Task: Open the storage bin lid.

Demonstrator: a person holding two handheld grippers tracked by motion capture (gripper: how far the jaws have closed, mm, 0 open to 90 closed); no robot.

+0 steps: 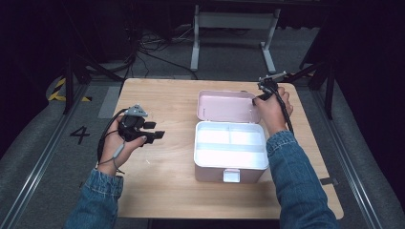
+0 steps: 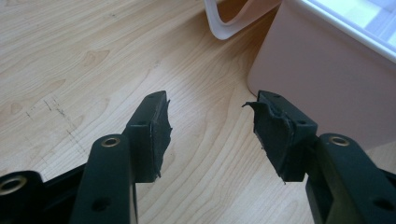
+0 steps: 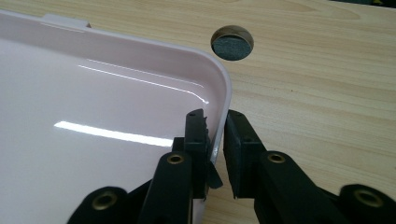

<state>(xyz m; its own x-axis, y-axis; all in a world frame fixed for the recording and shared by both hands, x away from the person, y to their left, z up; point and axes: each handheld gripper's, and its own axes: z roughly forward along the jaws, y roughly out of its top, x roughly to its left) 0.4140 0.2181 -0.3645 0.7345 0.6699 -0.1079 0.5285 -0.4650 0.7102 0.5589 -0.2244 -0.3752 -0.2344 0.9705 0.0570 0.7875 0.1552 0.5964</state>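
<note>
A pink box [image 1: 210, 174] with a white divided inside stands on the wooden table [image 1: 157, 191]. Its lid [image 1: 228, 106] is thrown back behind it. My right gripper [image 1: 258, 98] is at the lid's far right corner. In the right gripper view the gripper [image 3: 215, 126] is shut on the rim of the lid [image 3: 93, 102], one jaw inside and one outside. My left gripper [image 1: 155, 130] hangs open just left of the box. In the left gripper view its jaws [image 2: 210, 116] hold nothing, with the box's pink wall [image 2: 317, 70] and the lid's rim [image 2: 224, 28] ahead to the right.
A round cable hole [image 3: 232, 43] sits in the tabletop just beyond the lid's corner. A white frame [image 1: 234, 21] stands on the floor behind the table. Bare wood lies left and in front of the box.
</note>
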